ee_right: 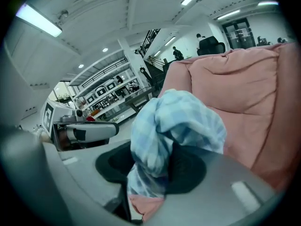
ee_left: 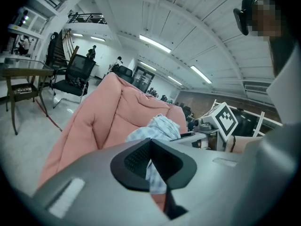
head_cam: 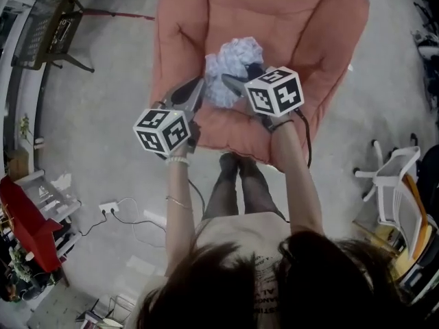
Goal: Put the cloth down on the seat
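Observation:
A light blue checked cloth (head_cam: 233, 60) is bunched up above the cushion of a pink padded seat (head_cam: 274, 19). My left gripper (head_cam: 201, 84) holds its left side, and my right gripper (head_cam: 231, 81) holds it from the right. In the left gripper view the jaws (ee_left: 151, 161) are closed on a thin fold of cloth (ee_left: 160, 126), with the pink seat (ee_left: 108, 112) behind. In the right gripper view a thick wad of cloth (ee_right: 174, 126) fills the jaws of the right gripper (ee_right: 160, 166) and hides the gap. The seat back (ee_right: 244, 93) rises to the right.
The person's legs (head_cam: 240, 184) stand at the seat's front edge. A white plastic chair (head_cam: 394, 184) is at the right, and a dark table (head_cam: 48, 26) is at the upper left. A power strip with cables (head_cam: 110, 208) lies on the grey floor at the left.

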`<action>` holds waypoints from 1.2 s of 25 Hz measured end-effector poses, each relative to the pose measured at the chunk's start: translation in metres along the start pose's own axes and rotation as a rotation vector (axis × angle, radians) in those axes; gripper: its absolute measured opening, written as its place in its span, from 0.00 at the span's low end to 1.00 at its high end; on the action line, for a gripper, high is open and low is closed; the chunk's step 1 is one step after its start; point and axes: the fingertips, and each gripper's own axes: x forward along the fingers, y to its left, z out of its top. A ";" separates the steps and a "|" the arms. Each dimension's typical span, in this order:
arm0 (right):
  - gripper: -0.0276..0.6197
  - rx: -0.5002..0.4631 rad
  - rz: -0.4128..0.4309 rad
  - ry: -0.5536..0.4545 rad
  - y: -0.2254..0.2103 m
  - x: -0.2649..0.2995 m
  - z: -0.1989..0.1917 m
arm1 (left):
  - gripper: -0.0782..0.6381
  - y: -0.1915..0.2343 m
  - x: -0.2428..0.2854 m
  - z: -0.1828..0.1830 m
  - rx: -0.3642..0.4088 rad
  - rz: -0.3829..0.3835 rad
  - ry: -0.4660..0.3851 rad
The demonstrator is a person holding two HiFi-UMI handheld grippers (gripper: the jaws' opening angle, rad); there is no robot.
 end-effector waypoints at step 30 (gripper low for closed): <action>0.32 0.153 0.088 0.096 -0.091 0.140 -0.086 | 0.11 0.098 0.076 -0.107 -0.058 0.013 0.121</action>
